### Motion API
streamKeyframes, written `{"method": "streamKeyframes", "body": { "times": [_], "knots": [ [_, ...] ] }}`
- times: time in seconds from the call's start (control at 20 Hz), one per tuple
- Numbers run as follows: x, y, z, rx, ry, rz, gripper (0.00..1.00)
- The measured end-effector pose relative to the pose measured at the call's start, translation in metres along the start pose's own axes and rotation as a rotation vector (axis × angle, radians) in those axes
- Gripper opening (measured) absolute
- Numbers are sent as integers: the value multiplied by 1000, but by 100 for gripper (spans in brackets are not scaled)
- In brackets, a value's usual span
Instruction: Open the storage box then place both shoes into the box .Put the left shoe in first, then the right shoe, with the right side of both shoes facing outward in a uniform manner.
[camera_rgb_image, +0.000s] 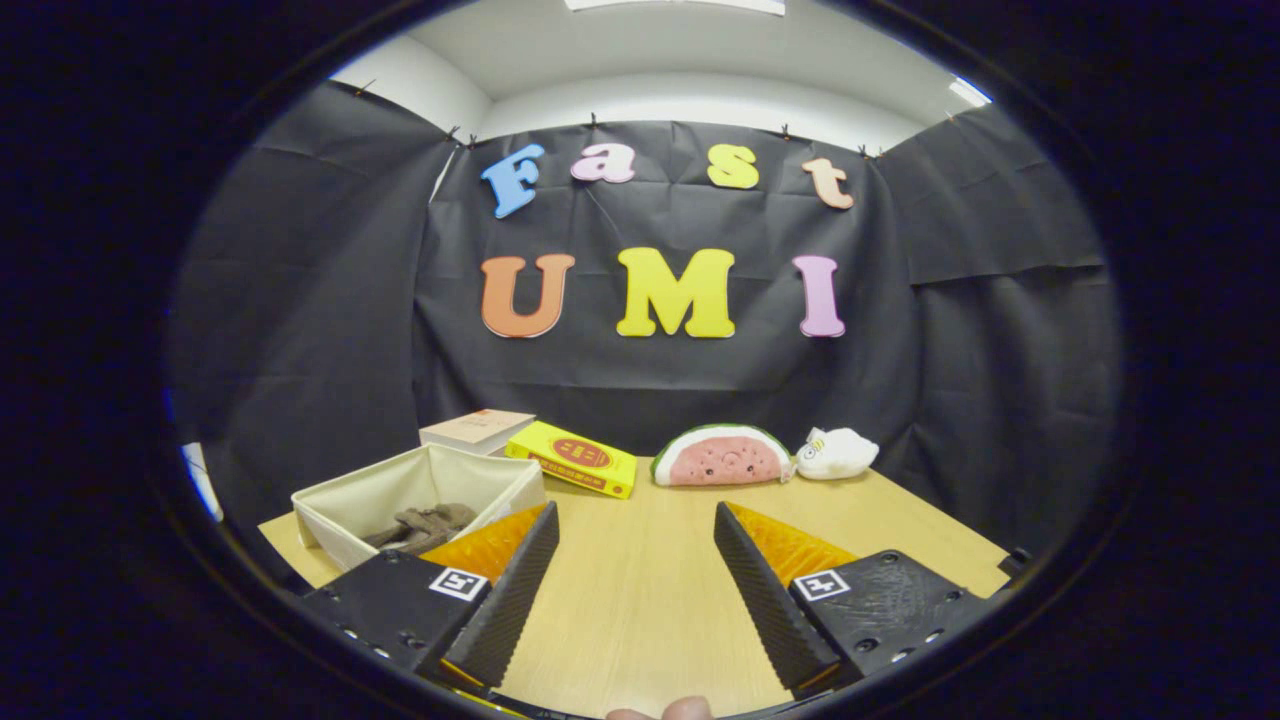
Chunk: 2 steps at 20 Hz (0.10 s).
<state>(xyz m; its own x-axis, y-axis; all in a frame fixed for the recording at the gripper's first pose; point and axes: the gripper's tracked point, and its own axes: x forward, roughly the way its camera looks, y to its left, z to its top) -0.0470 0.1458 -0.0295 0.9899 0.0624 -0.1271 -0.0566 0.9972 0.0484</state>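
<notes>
My gripper (635, 530) hangs open above the wooden table (640, 600), its two fingers wide apart with only bare tabletop between them. To the left, just beyond the left finger, stands an open beige fabric box (350, 500) with a brown crumpled item (425, 525) lying inside it; I cannot tell what that item is.
At the back of the table lie a pale book (478, 430) and a yellow book (572, 458), left of centre. A watermelon-slice plush (722, 456) and a small white plush (838, 452) sit beyond the right finger. A fingertip (670, 710) of the person's hand shows between the finger bases.
</notes>
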Motion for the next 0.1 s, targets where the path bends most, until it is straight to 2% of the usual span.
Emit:
{"method": "streamKeyframes", "body": {
  "times": [0.1],
  "knots": [
    [5, -1, -5, 30, 27, -6, 95]
  ]
}}
